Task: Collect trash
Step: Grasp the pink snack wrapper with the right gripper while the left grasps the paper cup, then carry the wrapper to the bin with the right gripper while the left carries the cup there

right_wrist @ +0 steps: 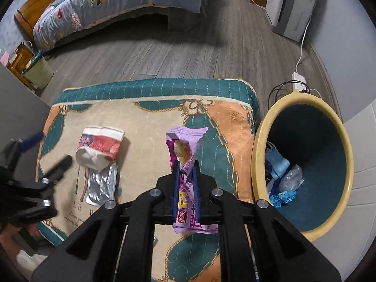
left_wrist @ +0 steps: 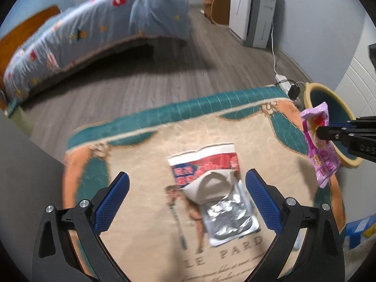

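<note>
A torn red-and-white snack packet with silver foil inside point(left_wrist: 211, 195) lies on the patterned cushion point(left_wrist: 141, 141); it also shows in the right wrist view point(right_wrist: 99, 157). My left gripper point(left_wrist: 188, 185) is open, its blue fingers either side of the packet, just above it. My right gripper point(right_wrist: 185, 164) is shut on a purple wrapper point(right_wrist: 185, 148), held above the cushion point(right_wrist: 145, 117) left of the bin; the wrapper also shows in the left wrist view point(left_wrist: 322, 150). The bin point(right_wrist: 258, 141) has a yellow rim and holds several scraps.
A bed with a blue quilt point(left_wrist: 105, 25) stands at the back left. A white appliance point(left_wrist: 253, 11) stands at the back right, with a cable and power strip point(right_wrist: 298, 78) on the wood floor behind the bin. A grey wall panel point(left_wrist: 21, 164) is on the left.
</note>
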Motion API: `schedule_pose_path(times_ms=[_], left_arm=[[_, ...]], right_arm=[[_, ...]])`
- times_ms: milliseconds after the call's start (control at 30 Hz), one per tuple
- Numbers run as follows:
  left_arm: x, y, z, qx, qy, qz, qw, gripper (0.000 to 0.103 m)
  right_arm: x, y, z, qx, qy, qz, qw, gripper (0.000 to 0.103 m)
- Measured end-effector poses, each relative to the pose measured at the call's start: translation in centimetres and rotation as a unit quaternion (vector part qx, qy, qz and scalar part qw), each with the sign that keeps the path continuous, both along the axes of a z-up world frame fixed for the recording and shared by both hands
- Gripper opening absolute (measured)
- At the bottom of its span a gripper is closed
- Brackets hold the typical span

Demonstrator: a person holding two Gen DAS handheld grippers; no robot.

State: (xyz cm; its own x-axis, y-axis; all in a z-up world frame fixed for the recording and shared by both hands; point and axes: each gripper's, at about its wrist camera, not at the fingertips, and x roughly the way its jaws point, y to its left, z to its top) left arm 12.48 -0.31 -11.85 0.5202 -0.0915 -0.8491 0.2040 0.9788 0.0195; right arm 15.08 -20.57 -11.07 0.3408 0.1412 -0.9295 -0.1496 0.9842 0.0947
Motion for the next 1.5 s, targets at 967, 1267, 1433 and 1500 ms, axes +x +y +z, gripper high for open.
schedule_pose_path(times_ms=[967,1267,1433,1500], left_arm=[[4.0,-2.8,-5.5,0.018,0.091,0.019,0.9955,0.090],[3.5,-3.6,-2.3,0.022,0.041,0.011,0.9989,0.090],[3.2,-3.9,-0.7,0.012,0.019,0.005,0.9997,0.090],[2.9,-4.2,-0.2,0.013,0.010,0.001,0.9999,0.090]], right_arm=[[0.5,-3.4,-0.4,0.028,0.006,-0.014,0.999,0.010],[0.4,-3.3,0.1,0.029,-0.003,-0.012,1.000,0.010],[0.5,-3.3,0.7,0.033,-0.012,-0.014,0.999,0.010],[0.6,-3.6,1.1,0.036,-0.016,-0.018,0.999,0.010]])
